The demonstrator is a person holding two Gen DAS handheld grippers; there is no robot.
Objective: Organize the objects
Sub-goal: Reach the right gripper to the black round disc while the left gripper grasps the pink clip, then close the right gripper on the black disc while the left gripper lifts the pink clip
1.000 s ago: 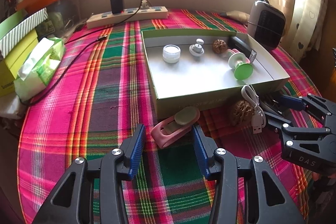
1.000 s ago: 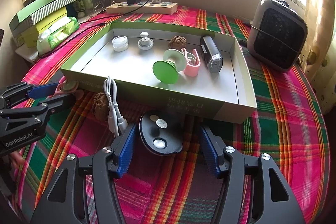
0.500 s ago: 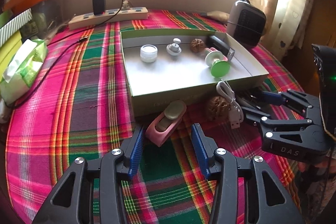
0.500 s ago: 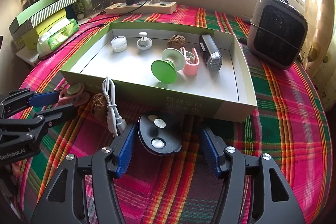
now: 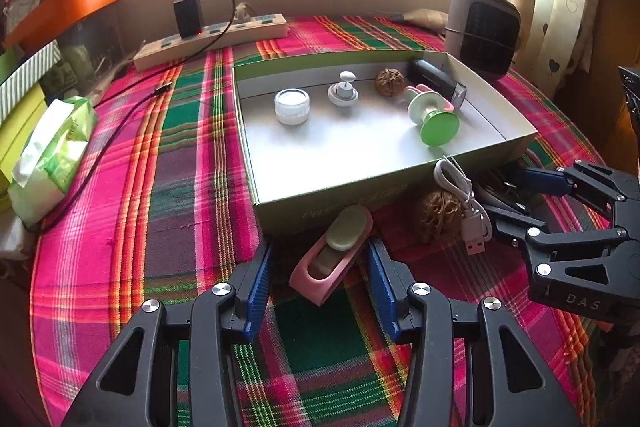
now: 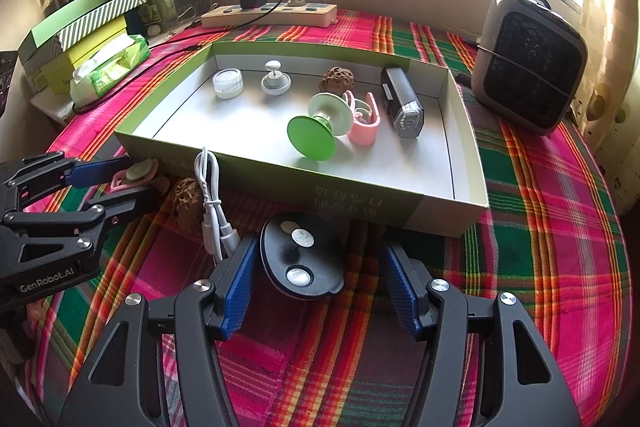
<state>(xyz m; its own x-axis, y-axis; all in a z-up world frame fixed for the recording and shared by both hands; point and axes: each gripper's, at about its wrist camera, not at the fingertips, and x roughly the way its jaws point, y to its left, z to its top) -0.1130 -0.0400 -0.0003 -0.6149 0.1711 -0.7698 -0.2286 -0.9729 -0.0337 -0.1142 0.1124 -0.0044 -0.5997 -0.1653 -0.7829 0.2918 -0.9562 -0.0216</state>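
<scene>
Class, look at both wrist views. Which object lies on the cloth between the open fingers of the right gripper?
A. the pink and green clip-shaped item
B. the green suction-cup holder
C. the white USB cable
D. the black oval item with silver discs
D: in the right wrist view the black oval item lies between the blue pads of the right gripper, untouched.

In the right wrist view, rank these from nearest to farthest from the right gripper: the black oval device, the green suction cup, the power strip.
From the right gripper:
1. black oval device, on the cloth between its open fingers.
2. green suction cup, inside the tray, mid-picture.
3. power strip, far back by the wall.
</scene>
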